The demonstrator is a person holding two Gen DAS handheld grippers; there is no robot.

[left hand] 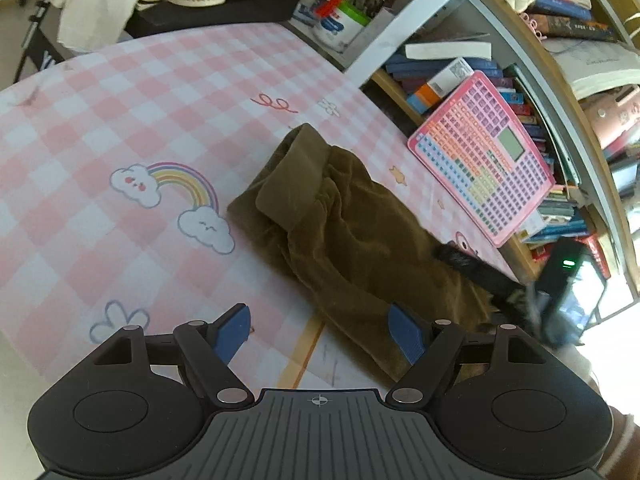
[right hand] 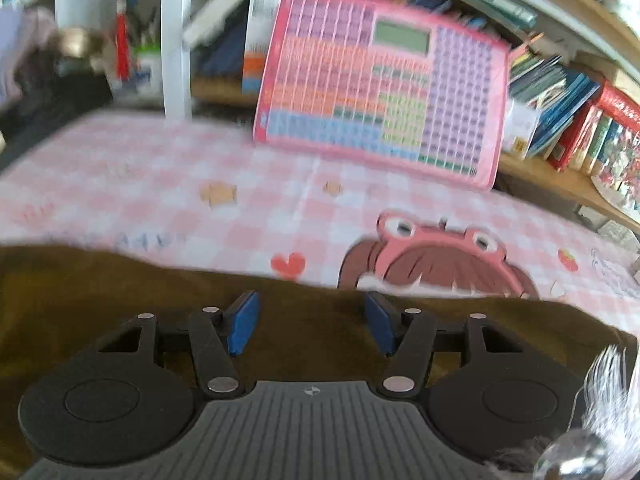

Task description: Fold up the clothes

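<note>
On the left, the left gripper [left hand: 320, 332] hovers over the pink checked tabletop [left hand: 120, 120], its blue fingers [left hand: 234, 330] spread wide with nothing between them. The right-hand pad hangs just over the near edge of the olive-brown velvety garment [left hand: 348, 232], which lies rumpled from about 12 o'clock to 4 o'clock of this gripper, one cuffed end folded back on itself toward 12. That placing reads as an approach to the near hem, so the cloth can be pinched and drawn straight before a fold.

Further right, a pink keypad board [left hand: 484, 156] leans against the bookshelf [left hand: 560, 80] at 2 o'clock, clear of the working space.

In the right wrist view, the right gripper [right hand: 310, 326] sits low over the same garment [right hand: 120, 288], fingers [right hand: 242, 326] moderately apart and empty; the picture is blurred. Brown cloth fills everything beneath and to 9 o'clock, suggesting it is lining up on the far edge.
</note>
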